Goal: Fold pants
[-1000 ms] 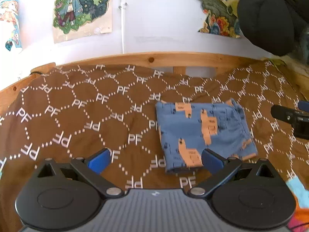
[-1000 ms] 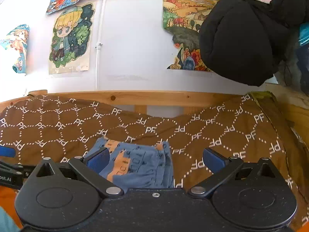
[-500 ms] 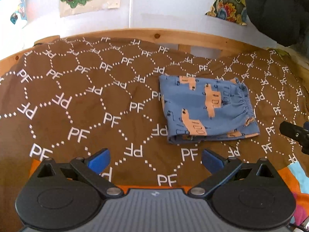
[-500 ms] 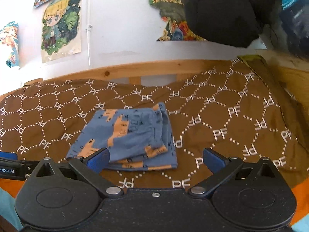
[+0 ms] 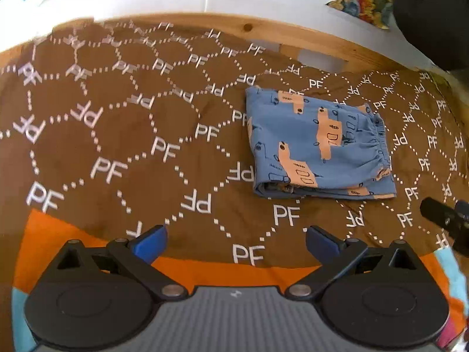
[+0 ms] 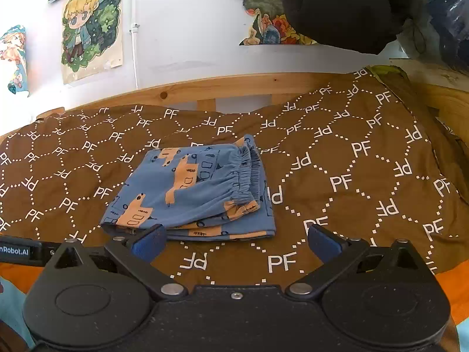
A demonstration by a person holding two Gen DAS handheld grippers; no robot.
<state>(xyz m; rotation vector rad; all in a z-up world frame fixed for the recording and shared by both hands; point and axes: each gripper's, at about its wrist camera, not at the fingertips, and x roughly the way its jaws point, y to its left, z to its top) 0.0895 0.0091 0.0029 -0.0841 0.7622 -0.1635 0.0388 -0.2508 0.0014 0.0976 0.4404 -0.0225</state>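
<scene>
Pants [image 5: 316, 146] lie folded, blue with orange print, waistband gathered.

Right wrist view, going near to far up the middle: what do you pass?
right gripper → brown blanket → folded pants → wooden bed rail → white wall

Bright, even daylight; fisheye-curved edges; left view's far-left corner motion-blurred.

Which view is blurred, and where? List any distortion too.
Left wrist view: motion smear on the brown PF blanket at far left and the posters above; folded blue pants sharp. Right wrist view: sharp throughout, pants crisp. Both: fisheye bows the wooden bed rail.
</scene>
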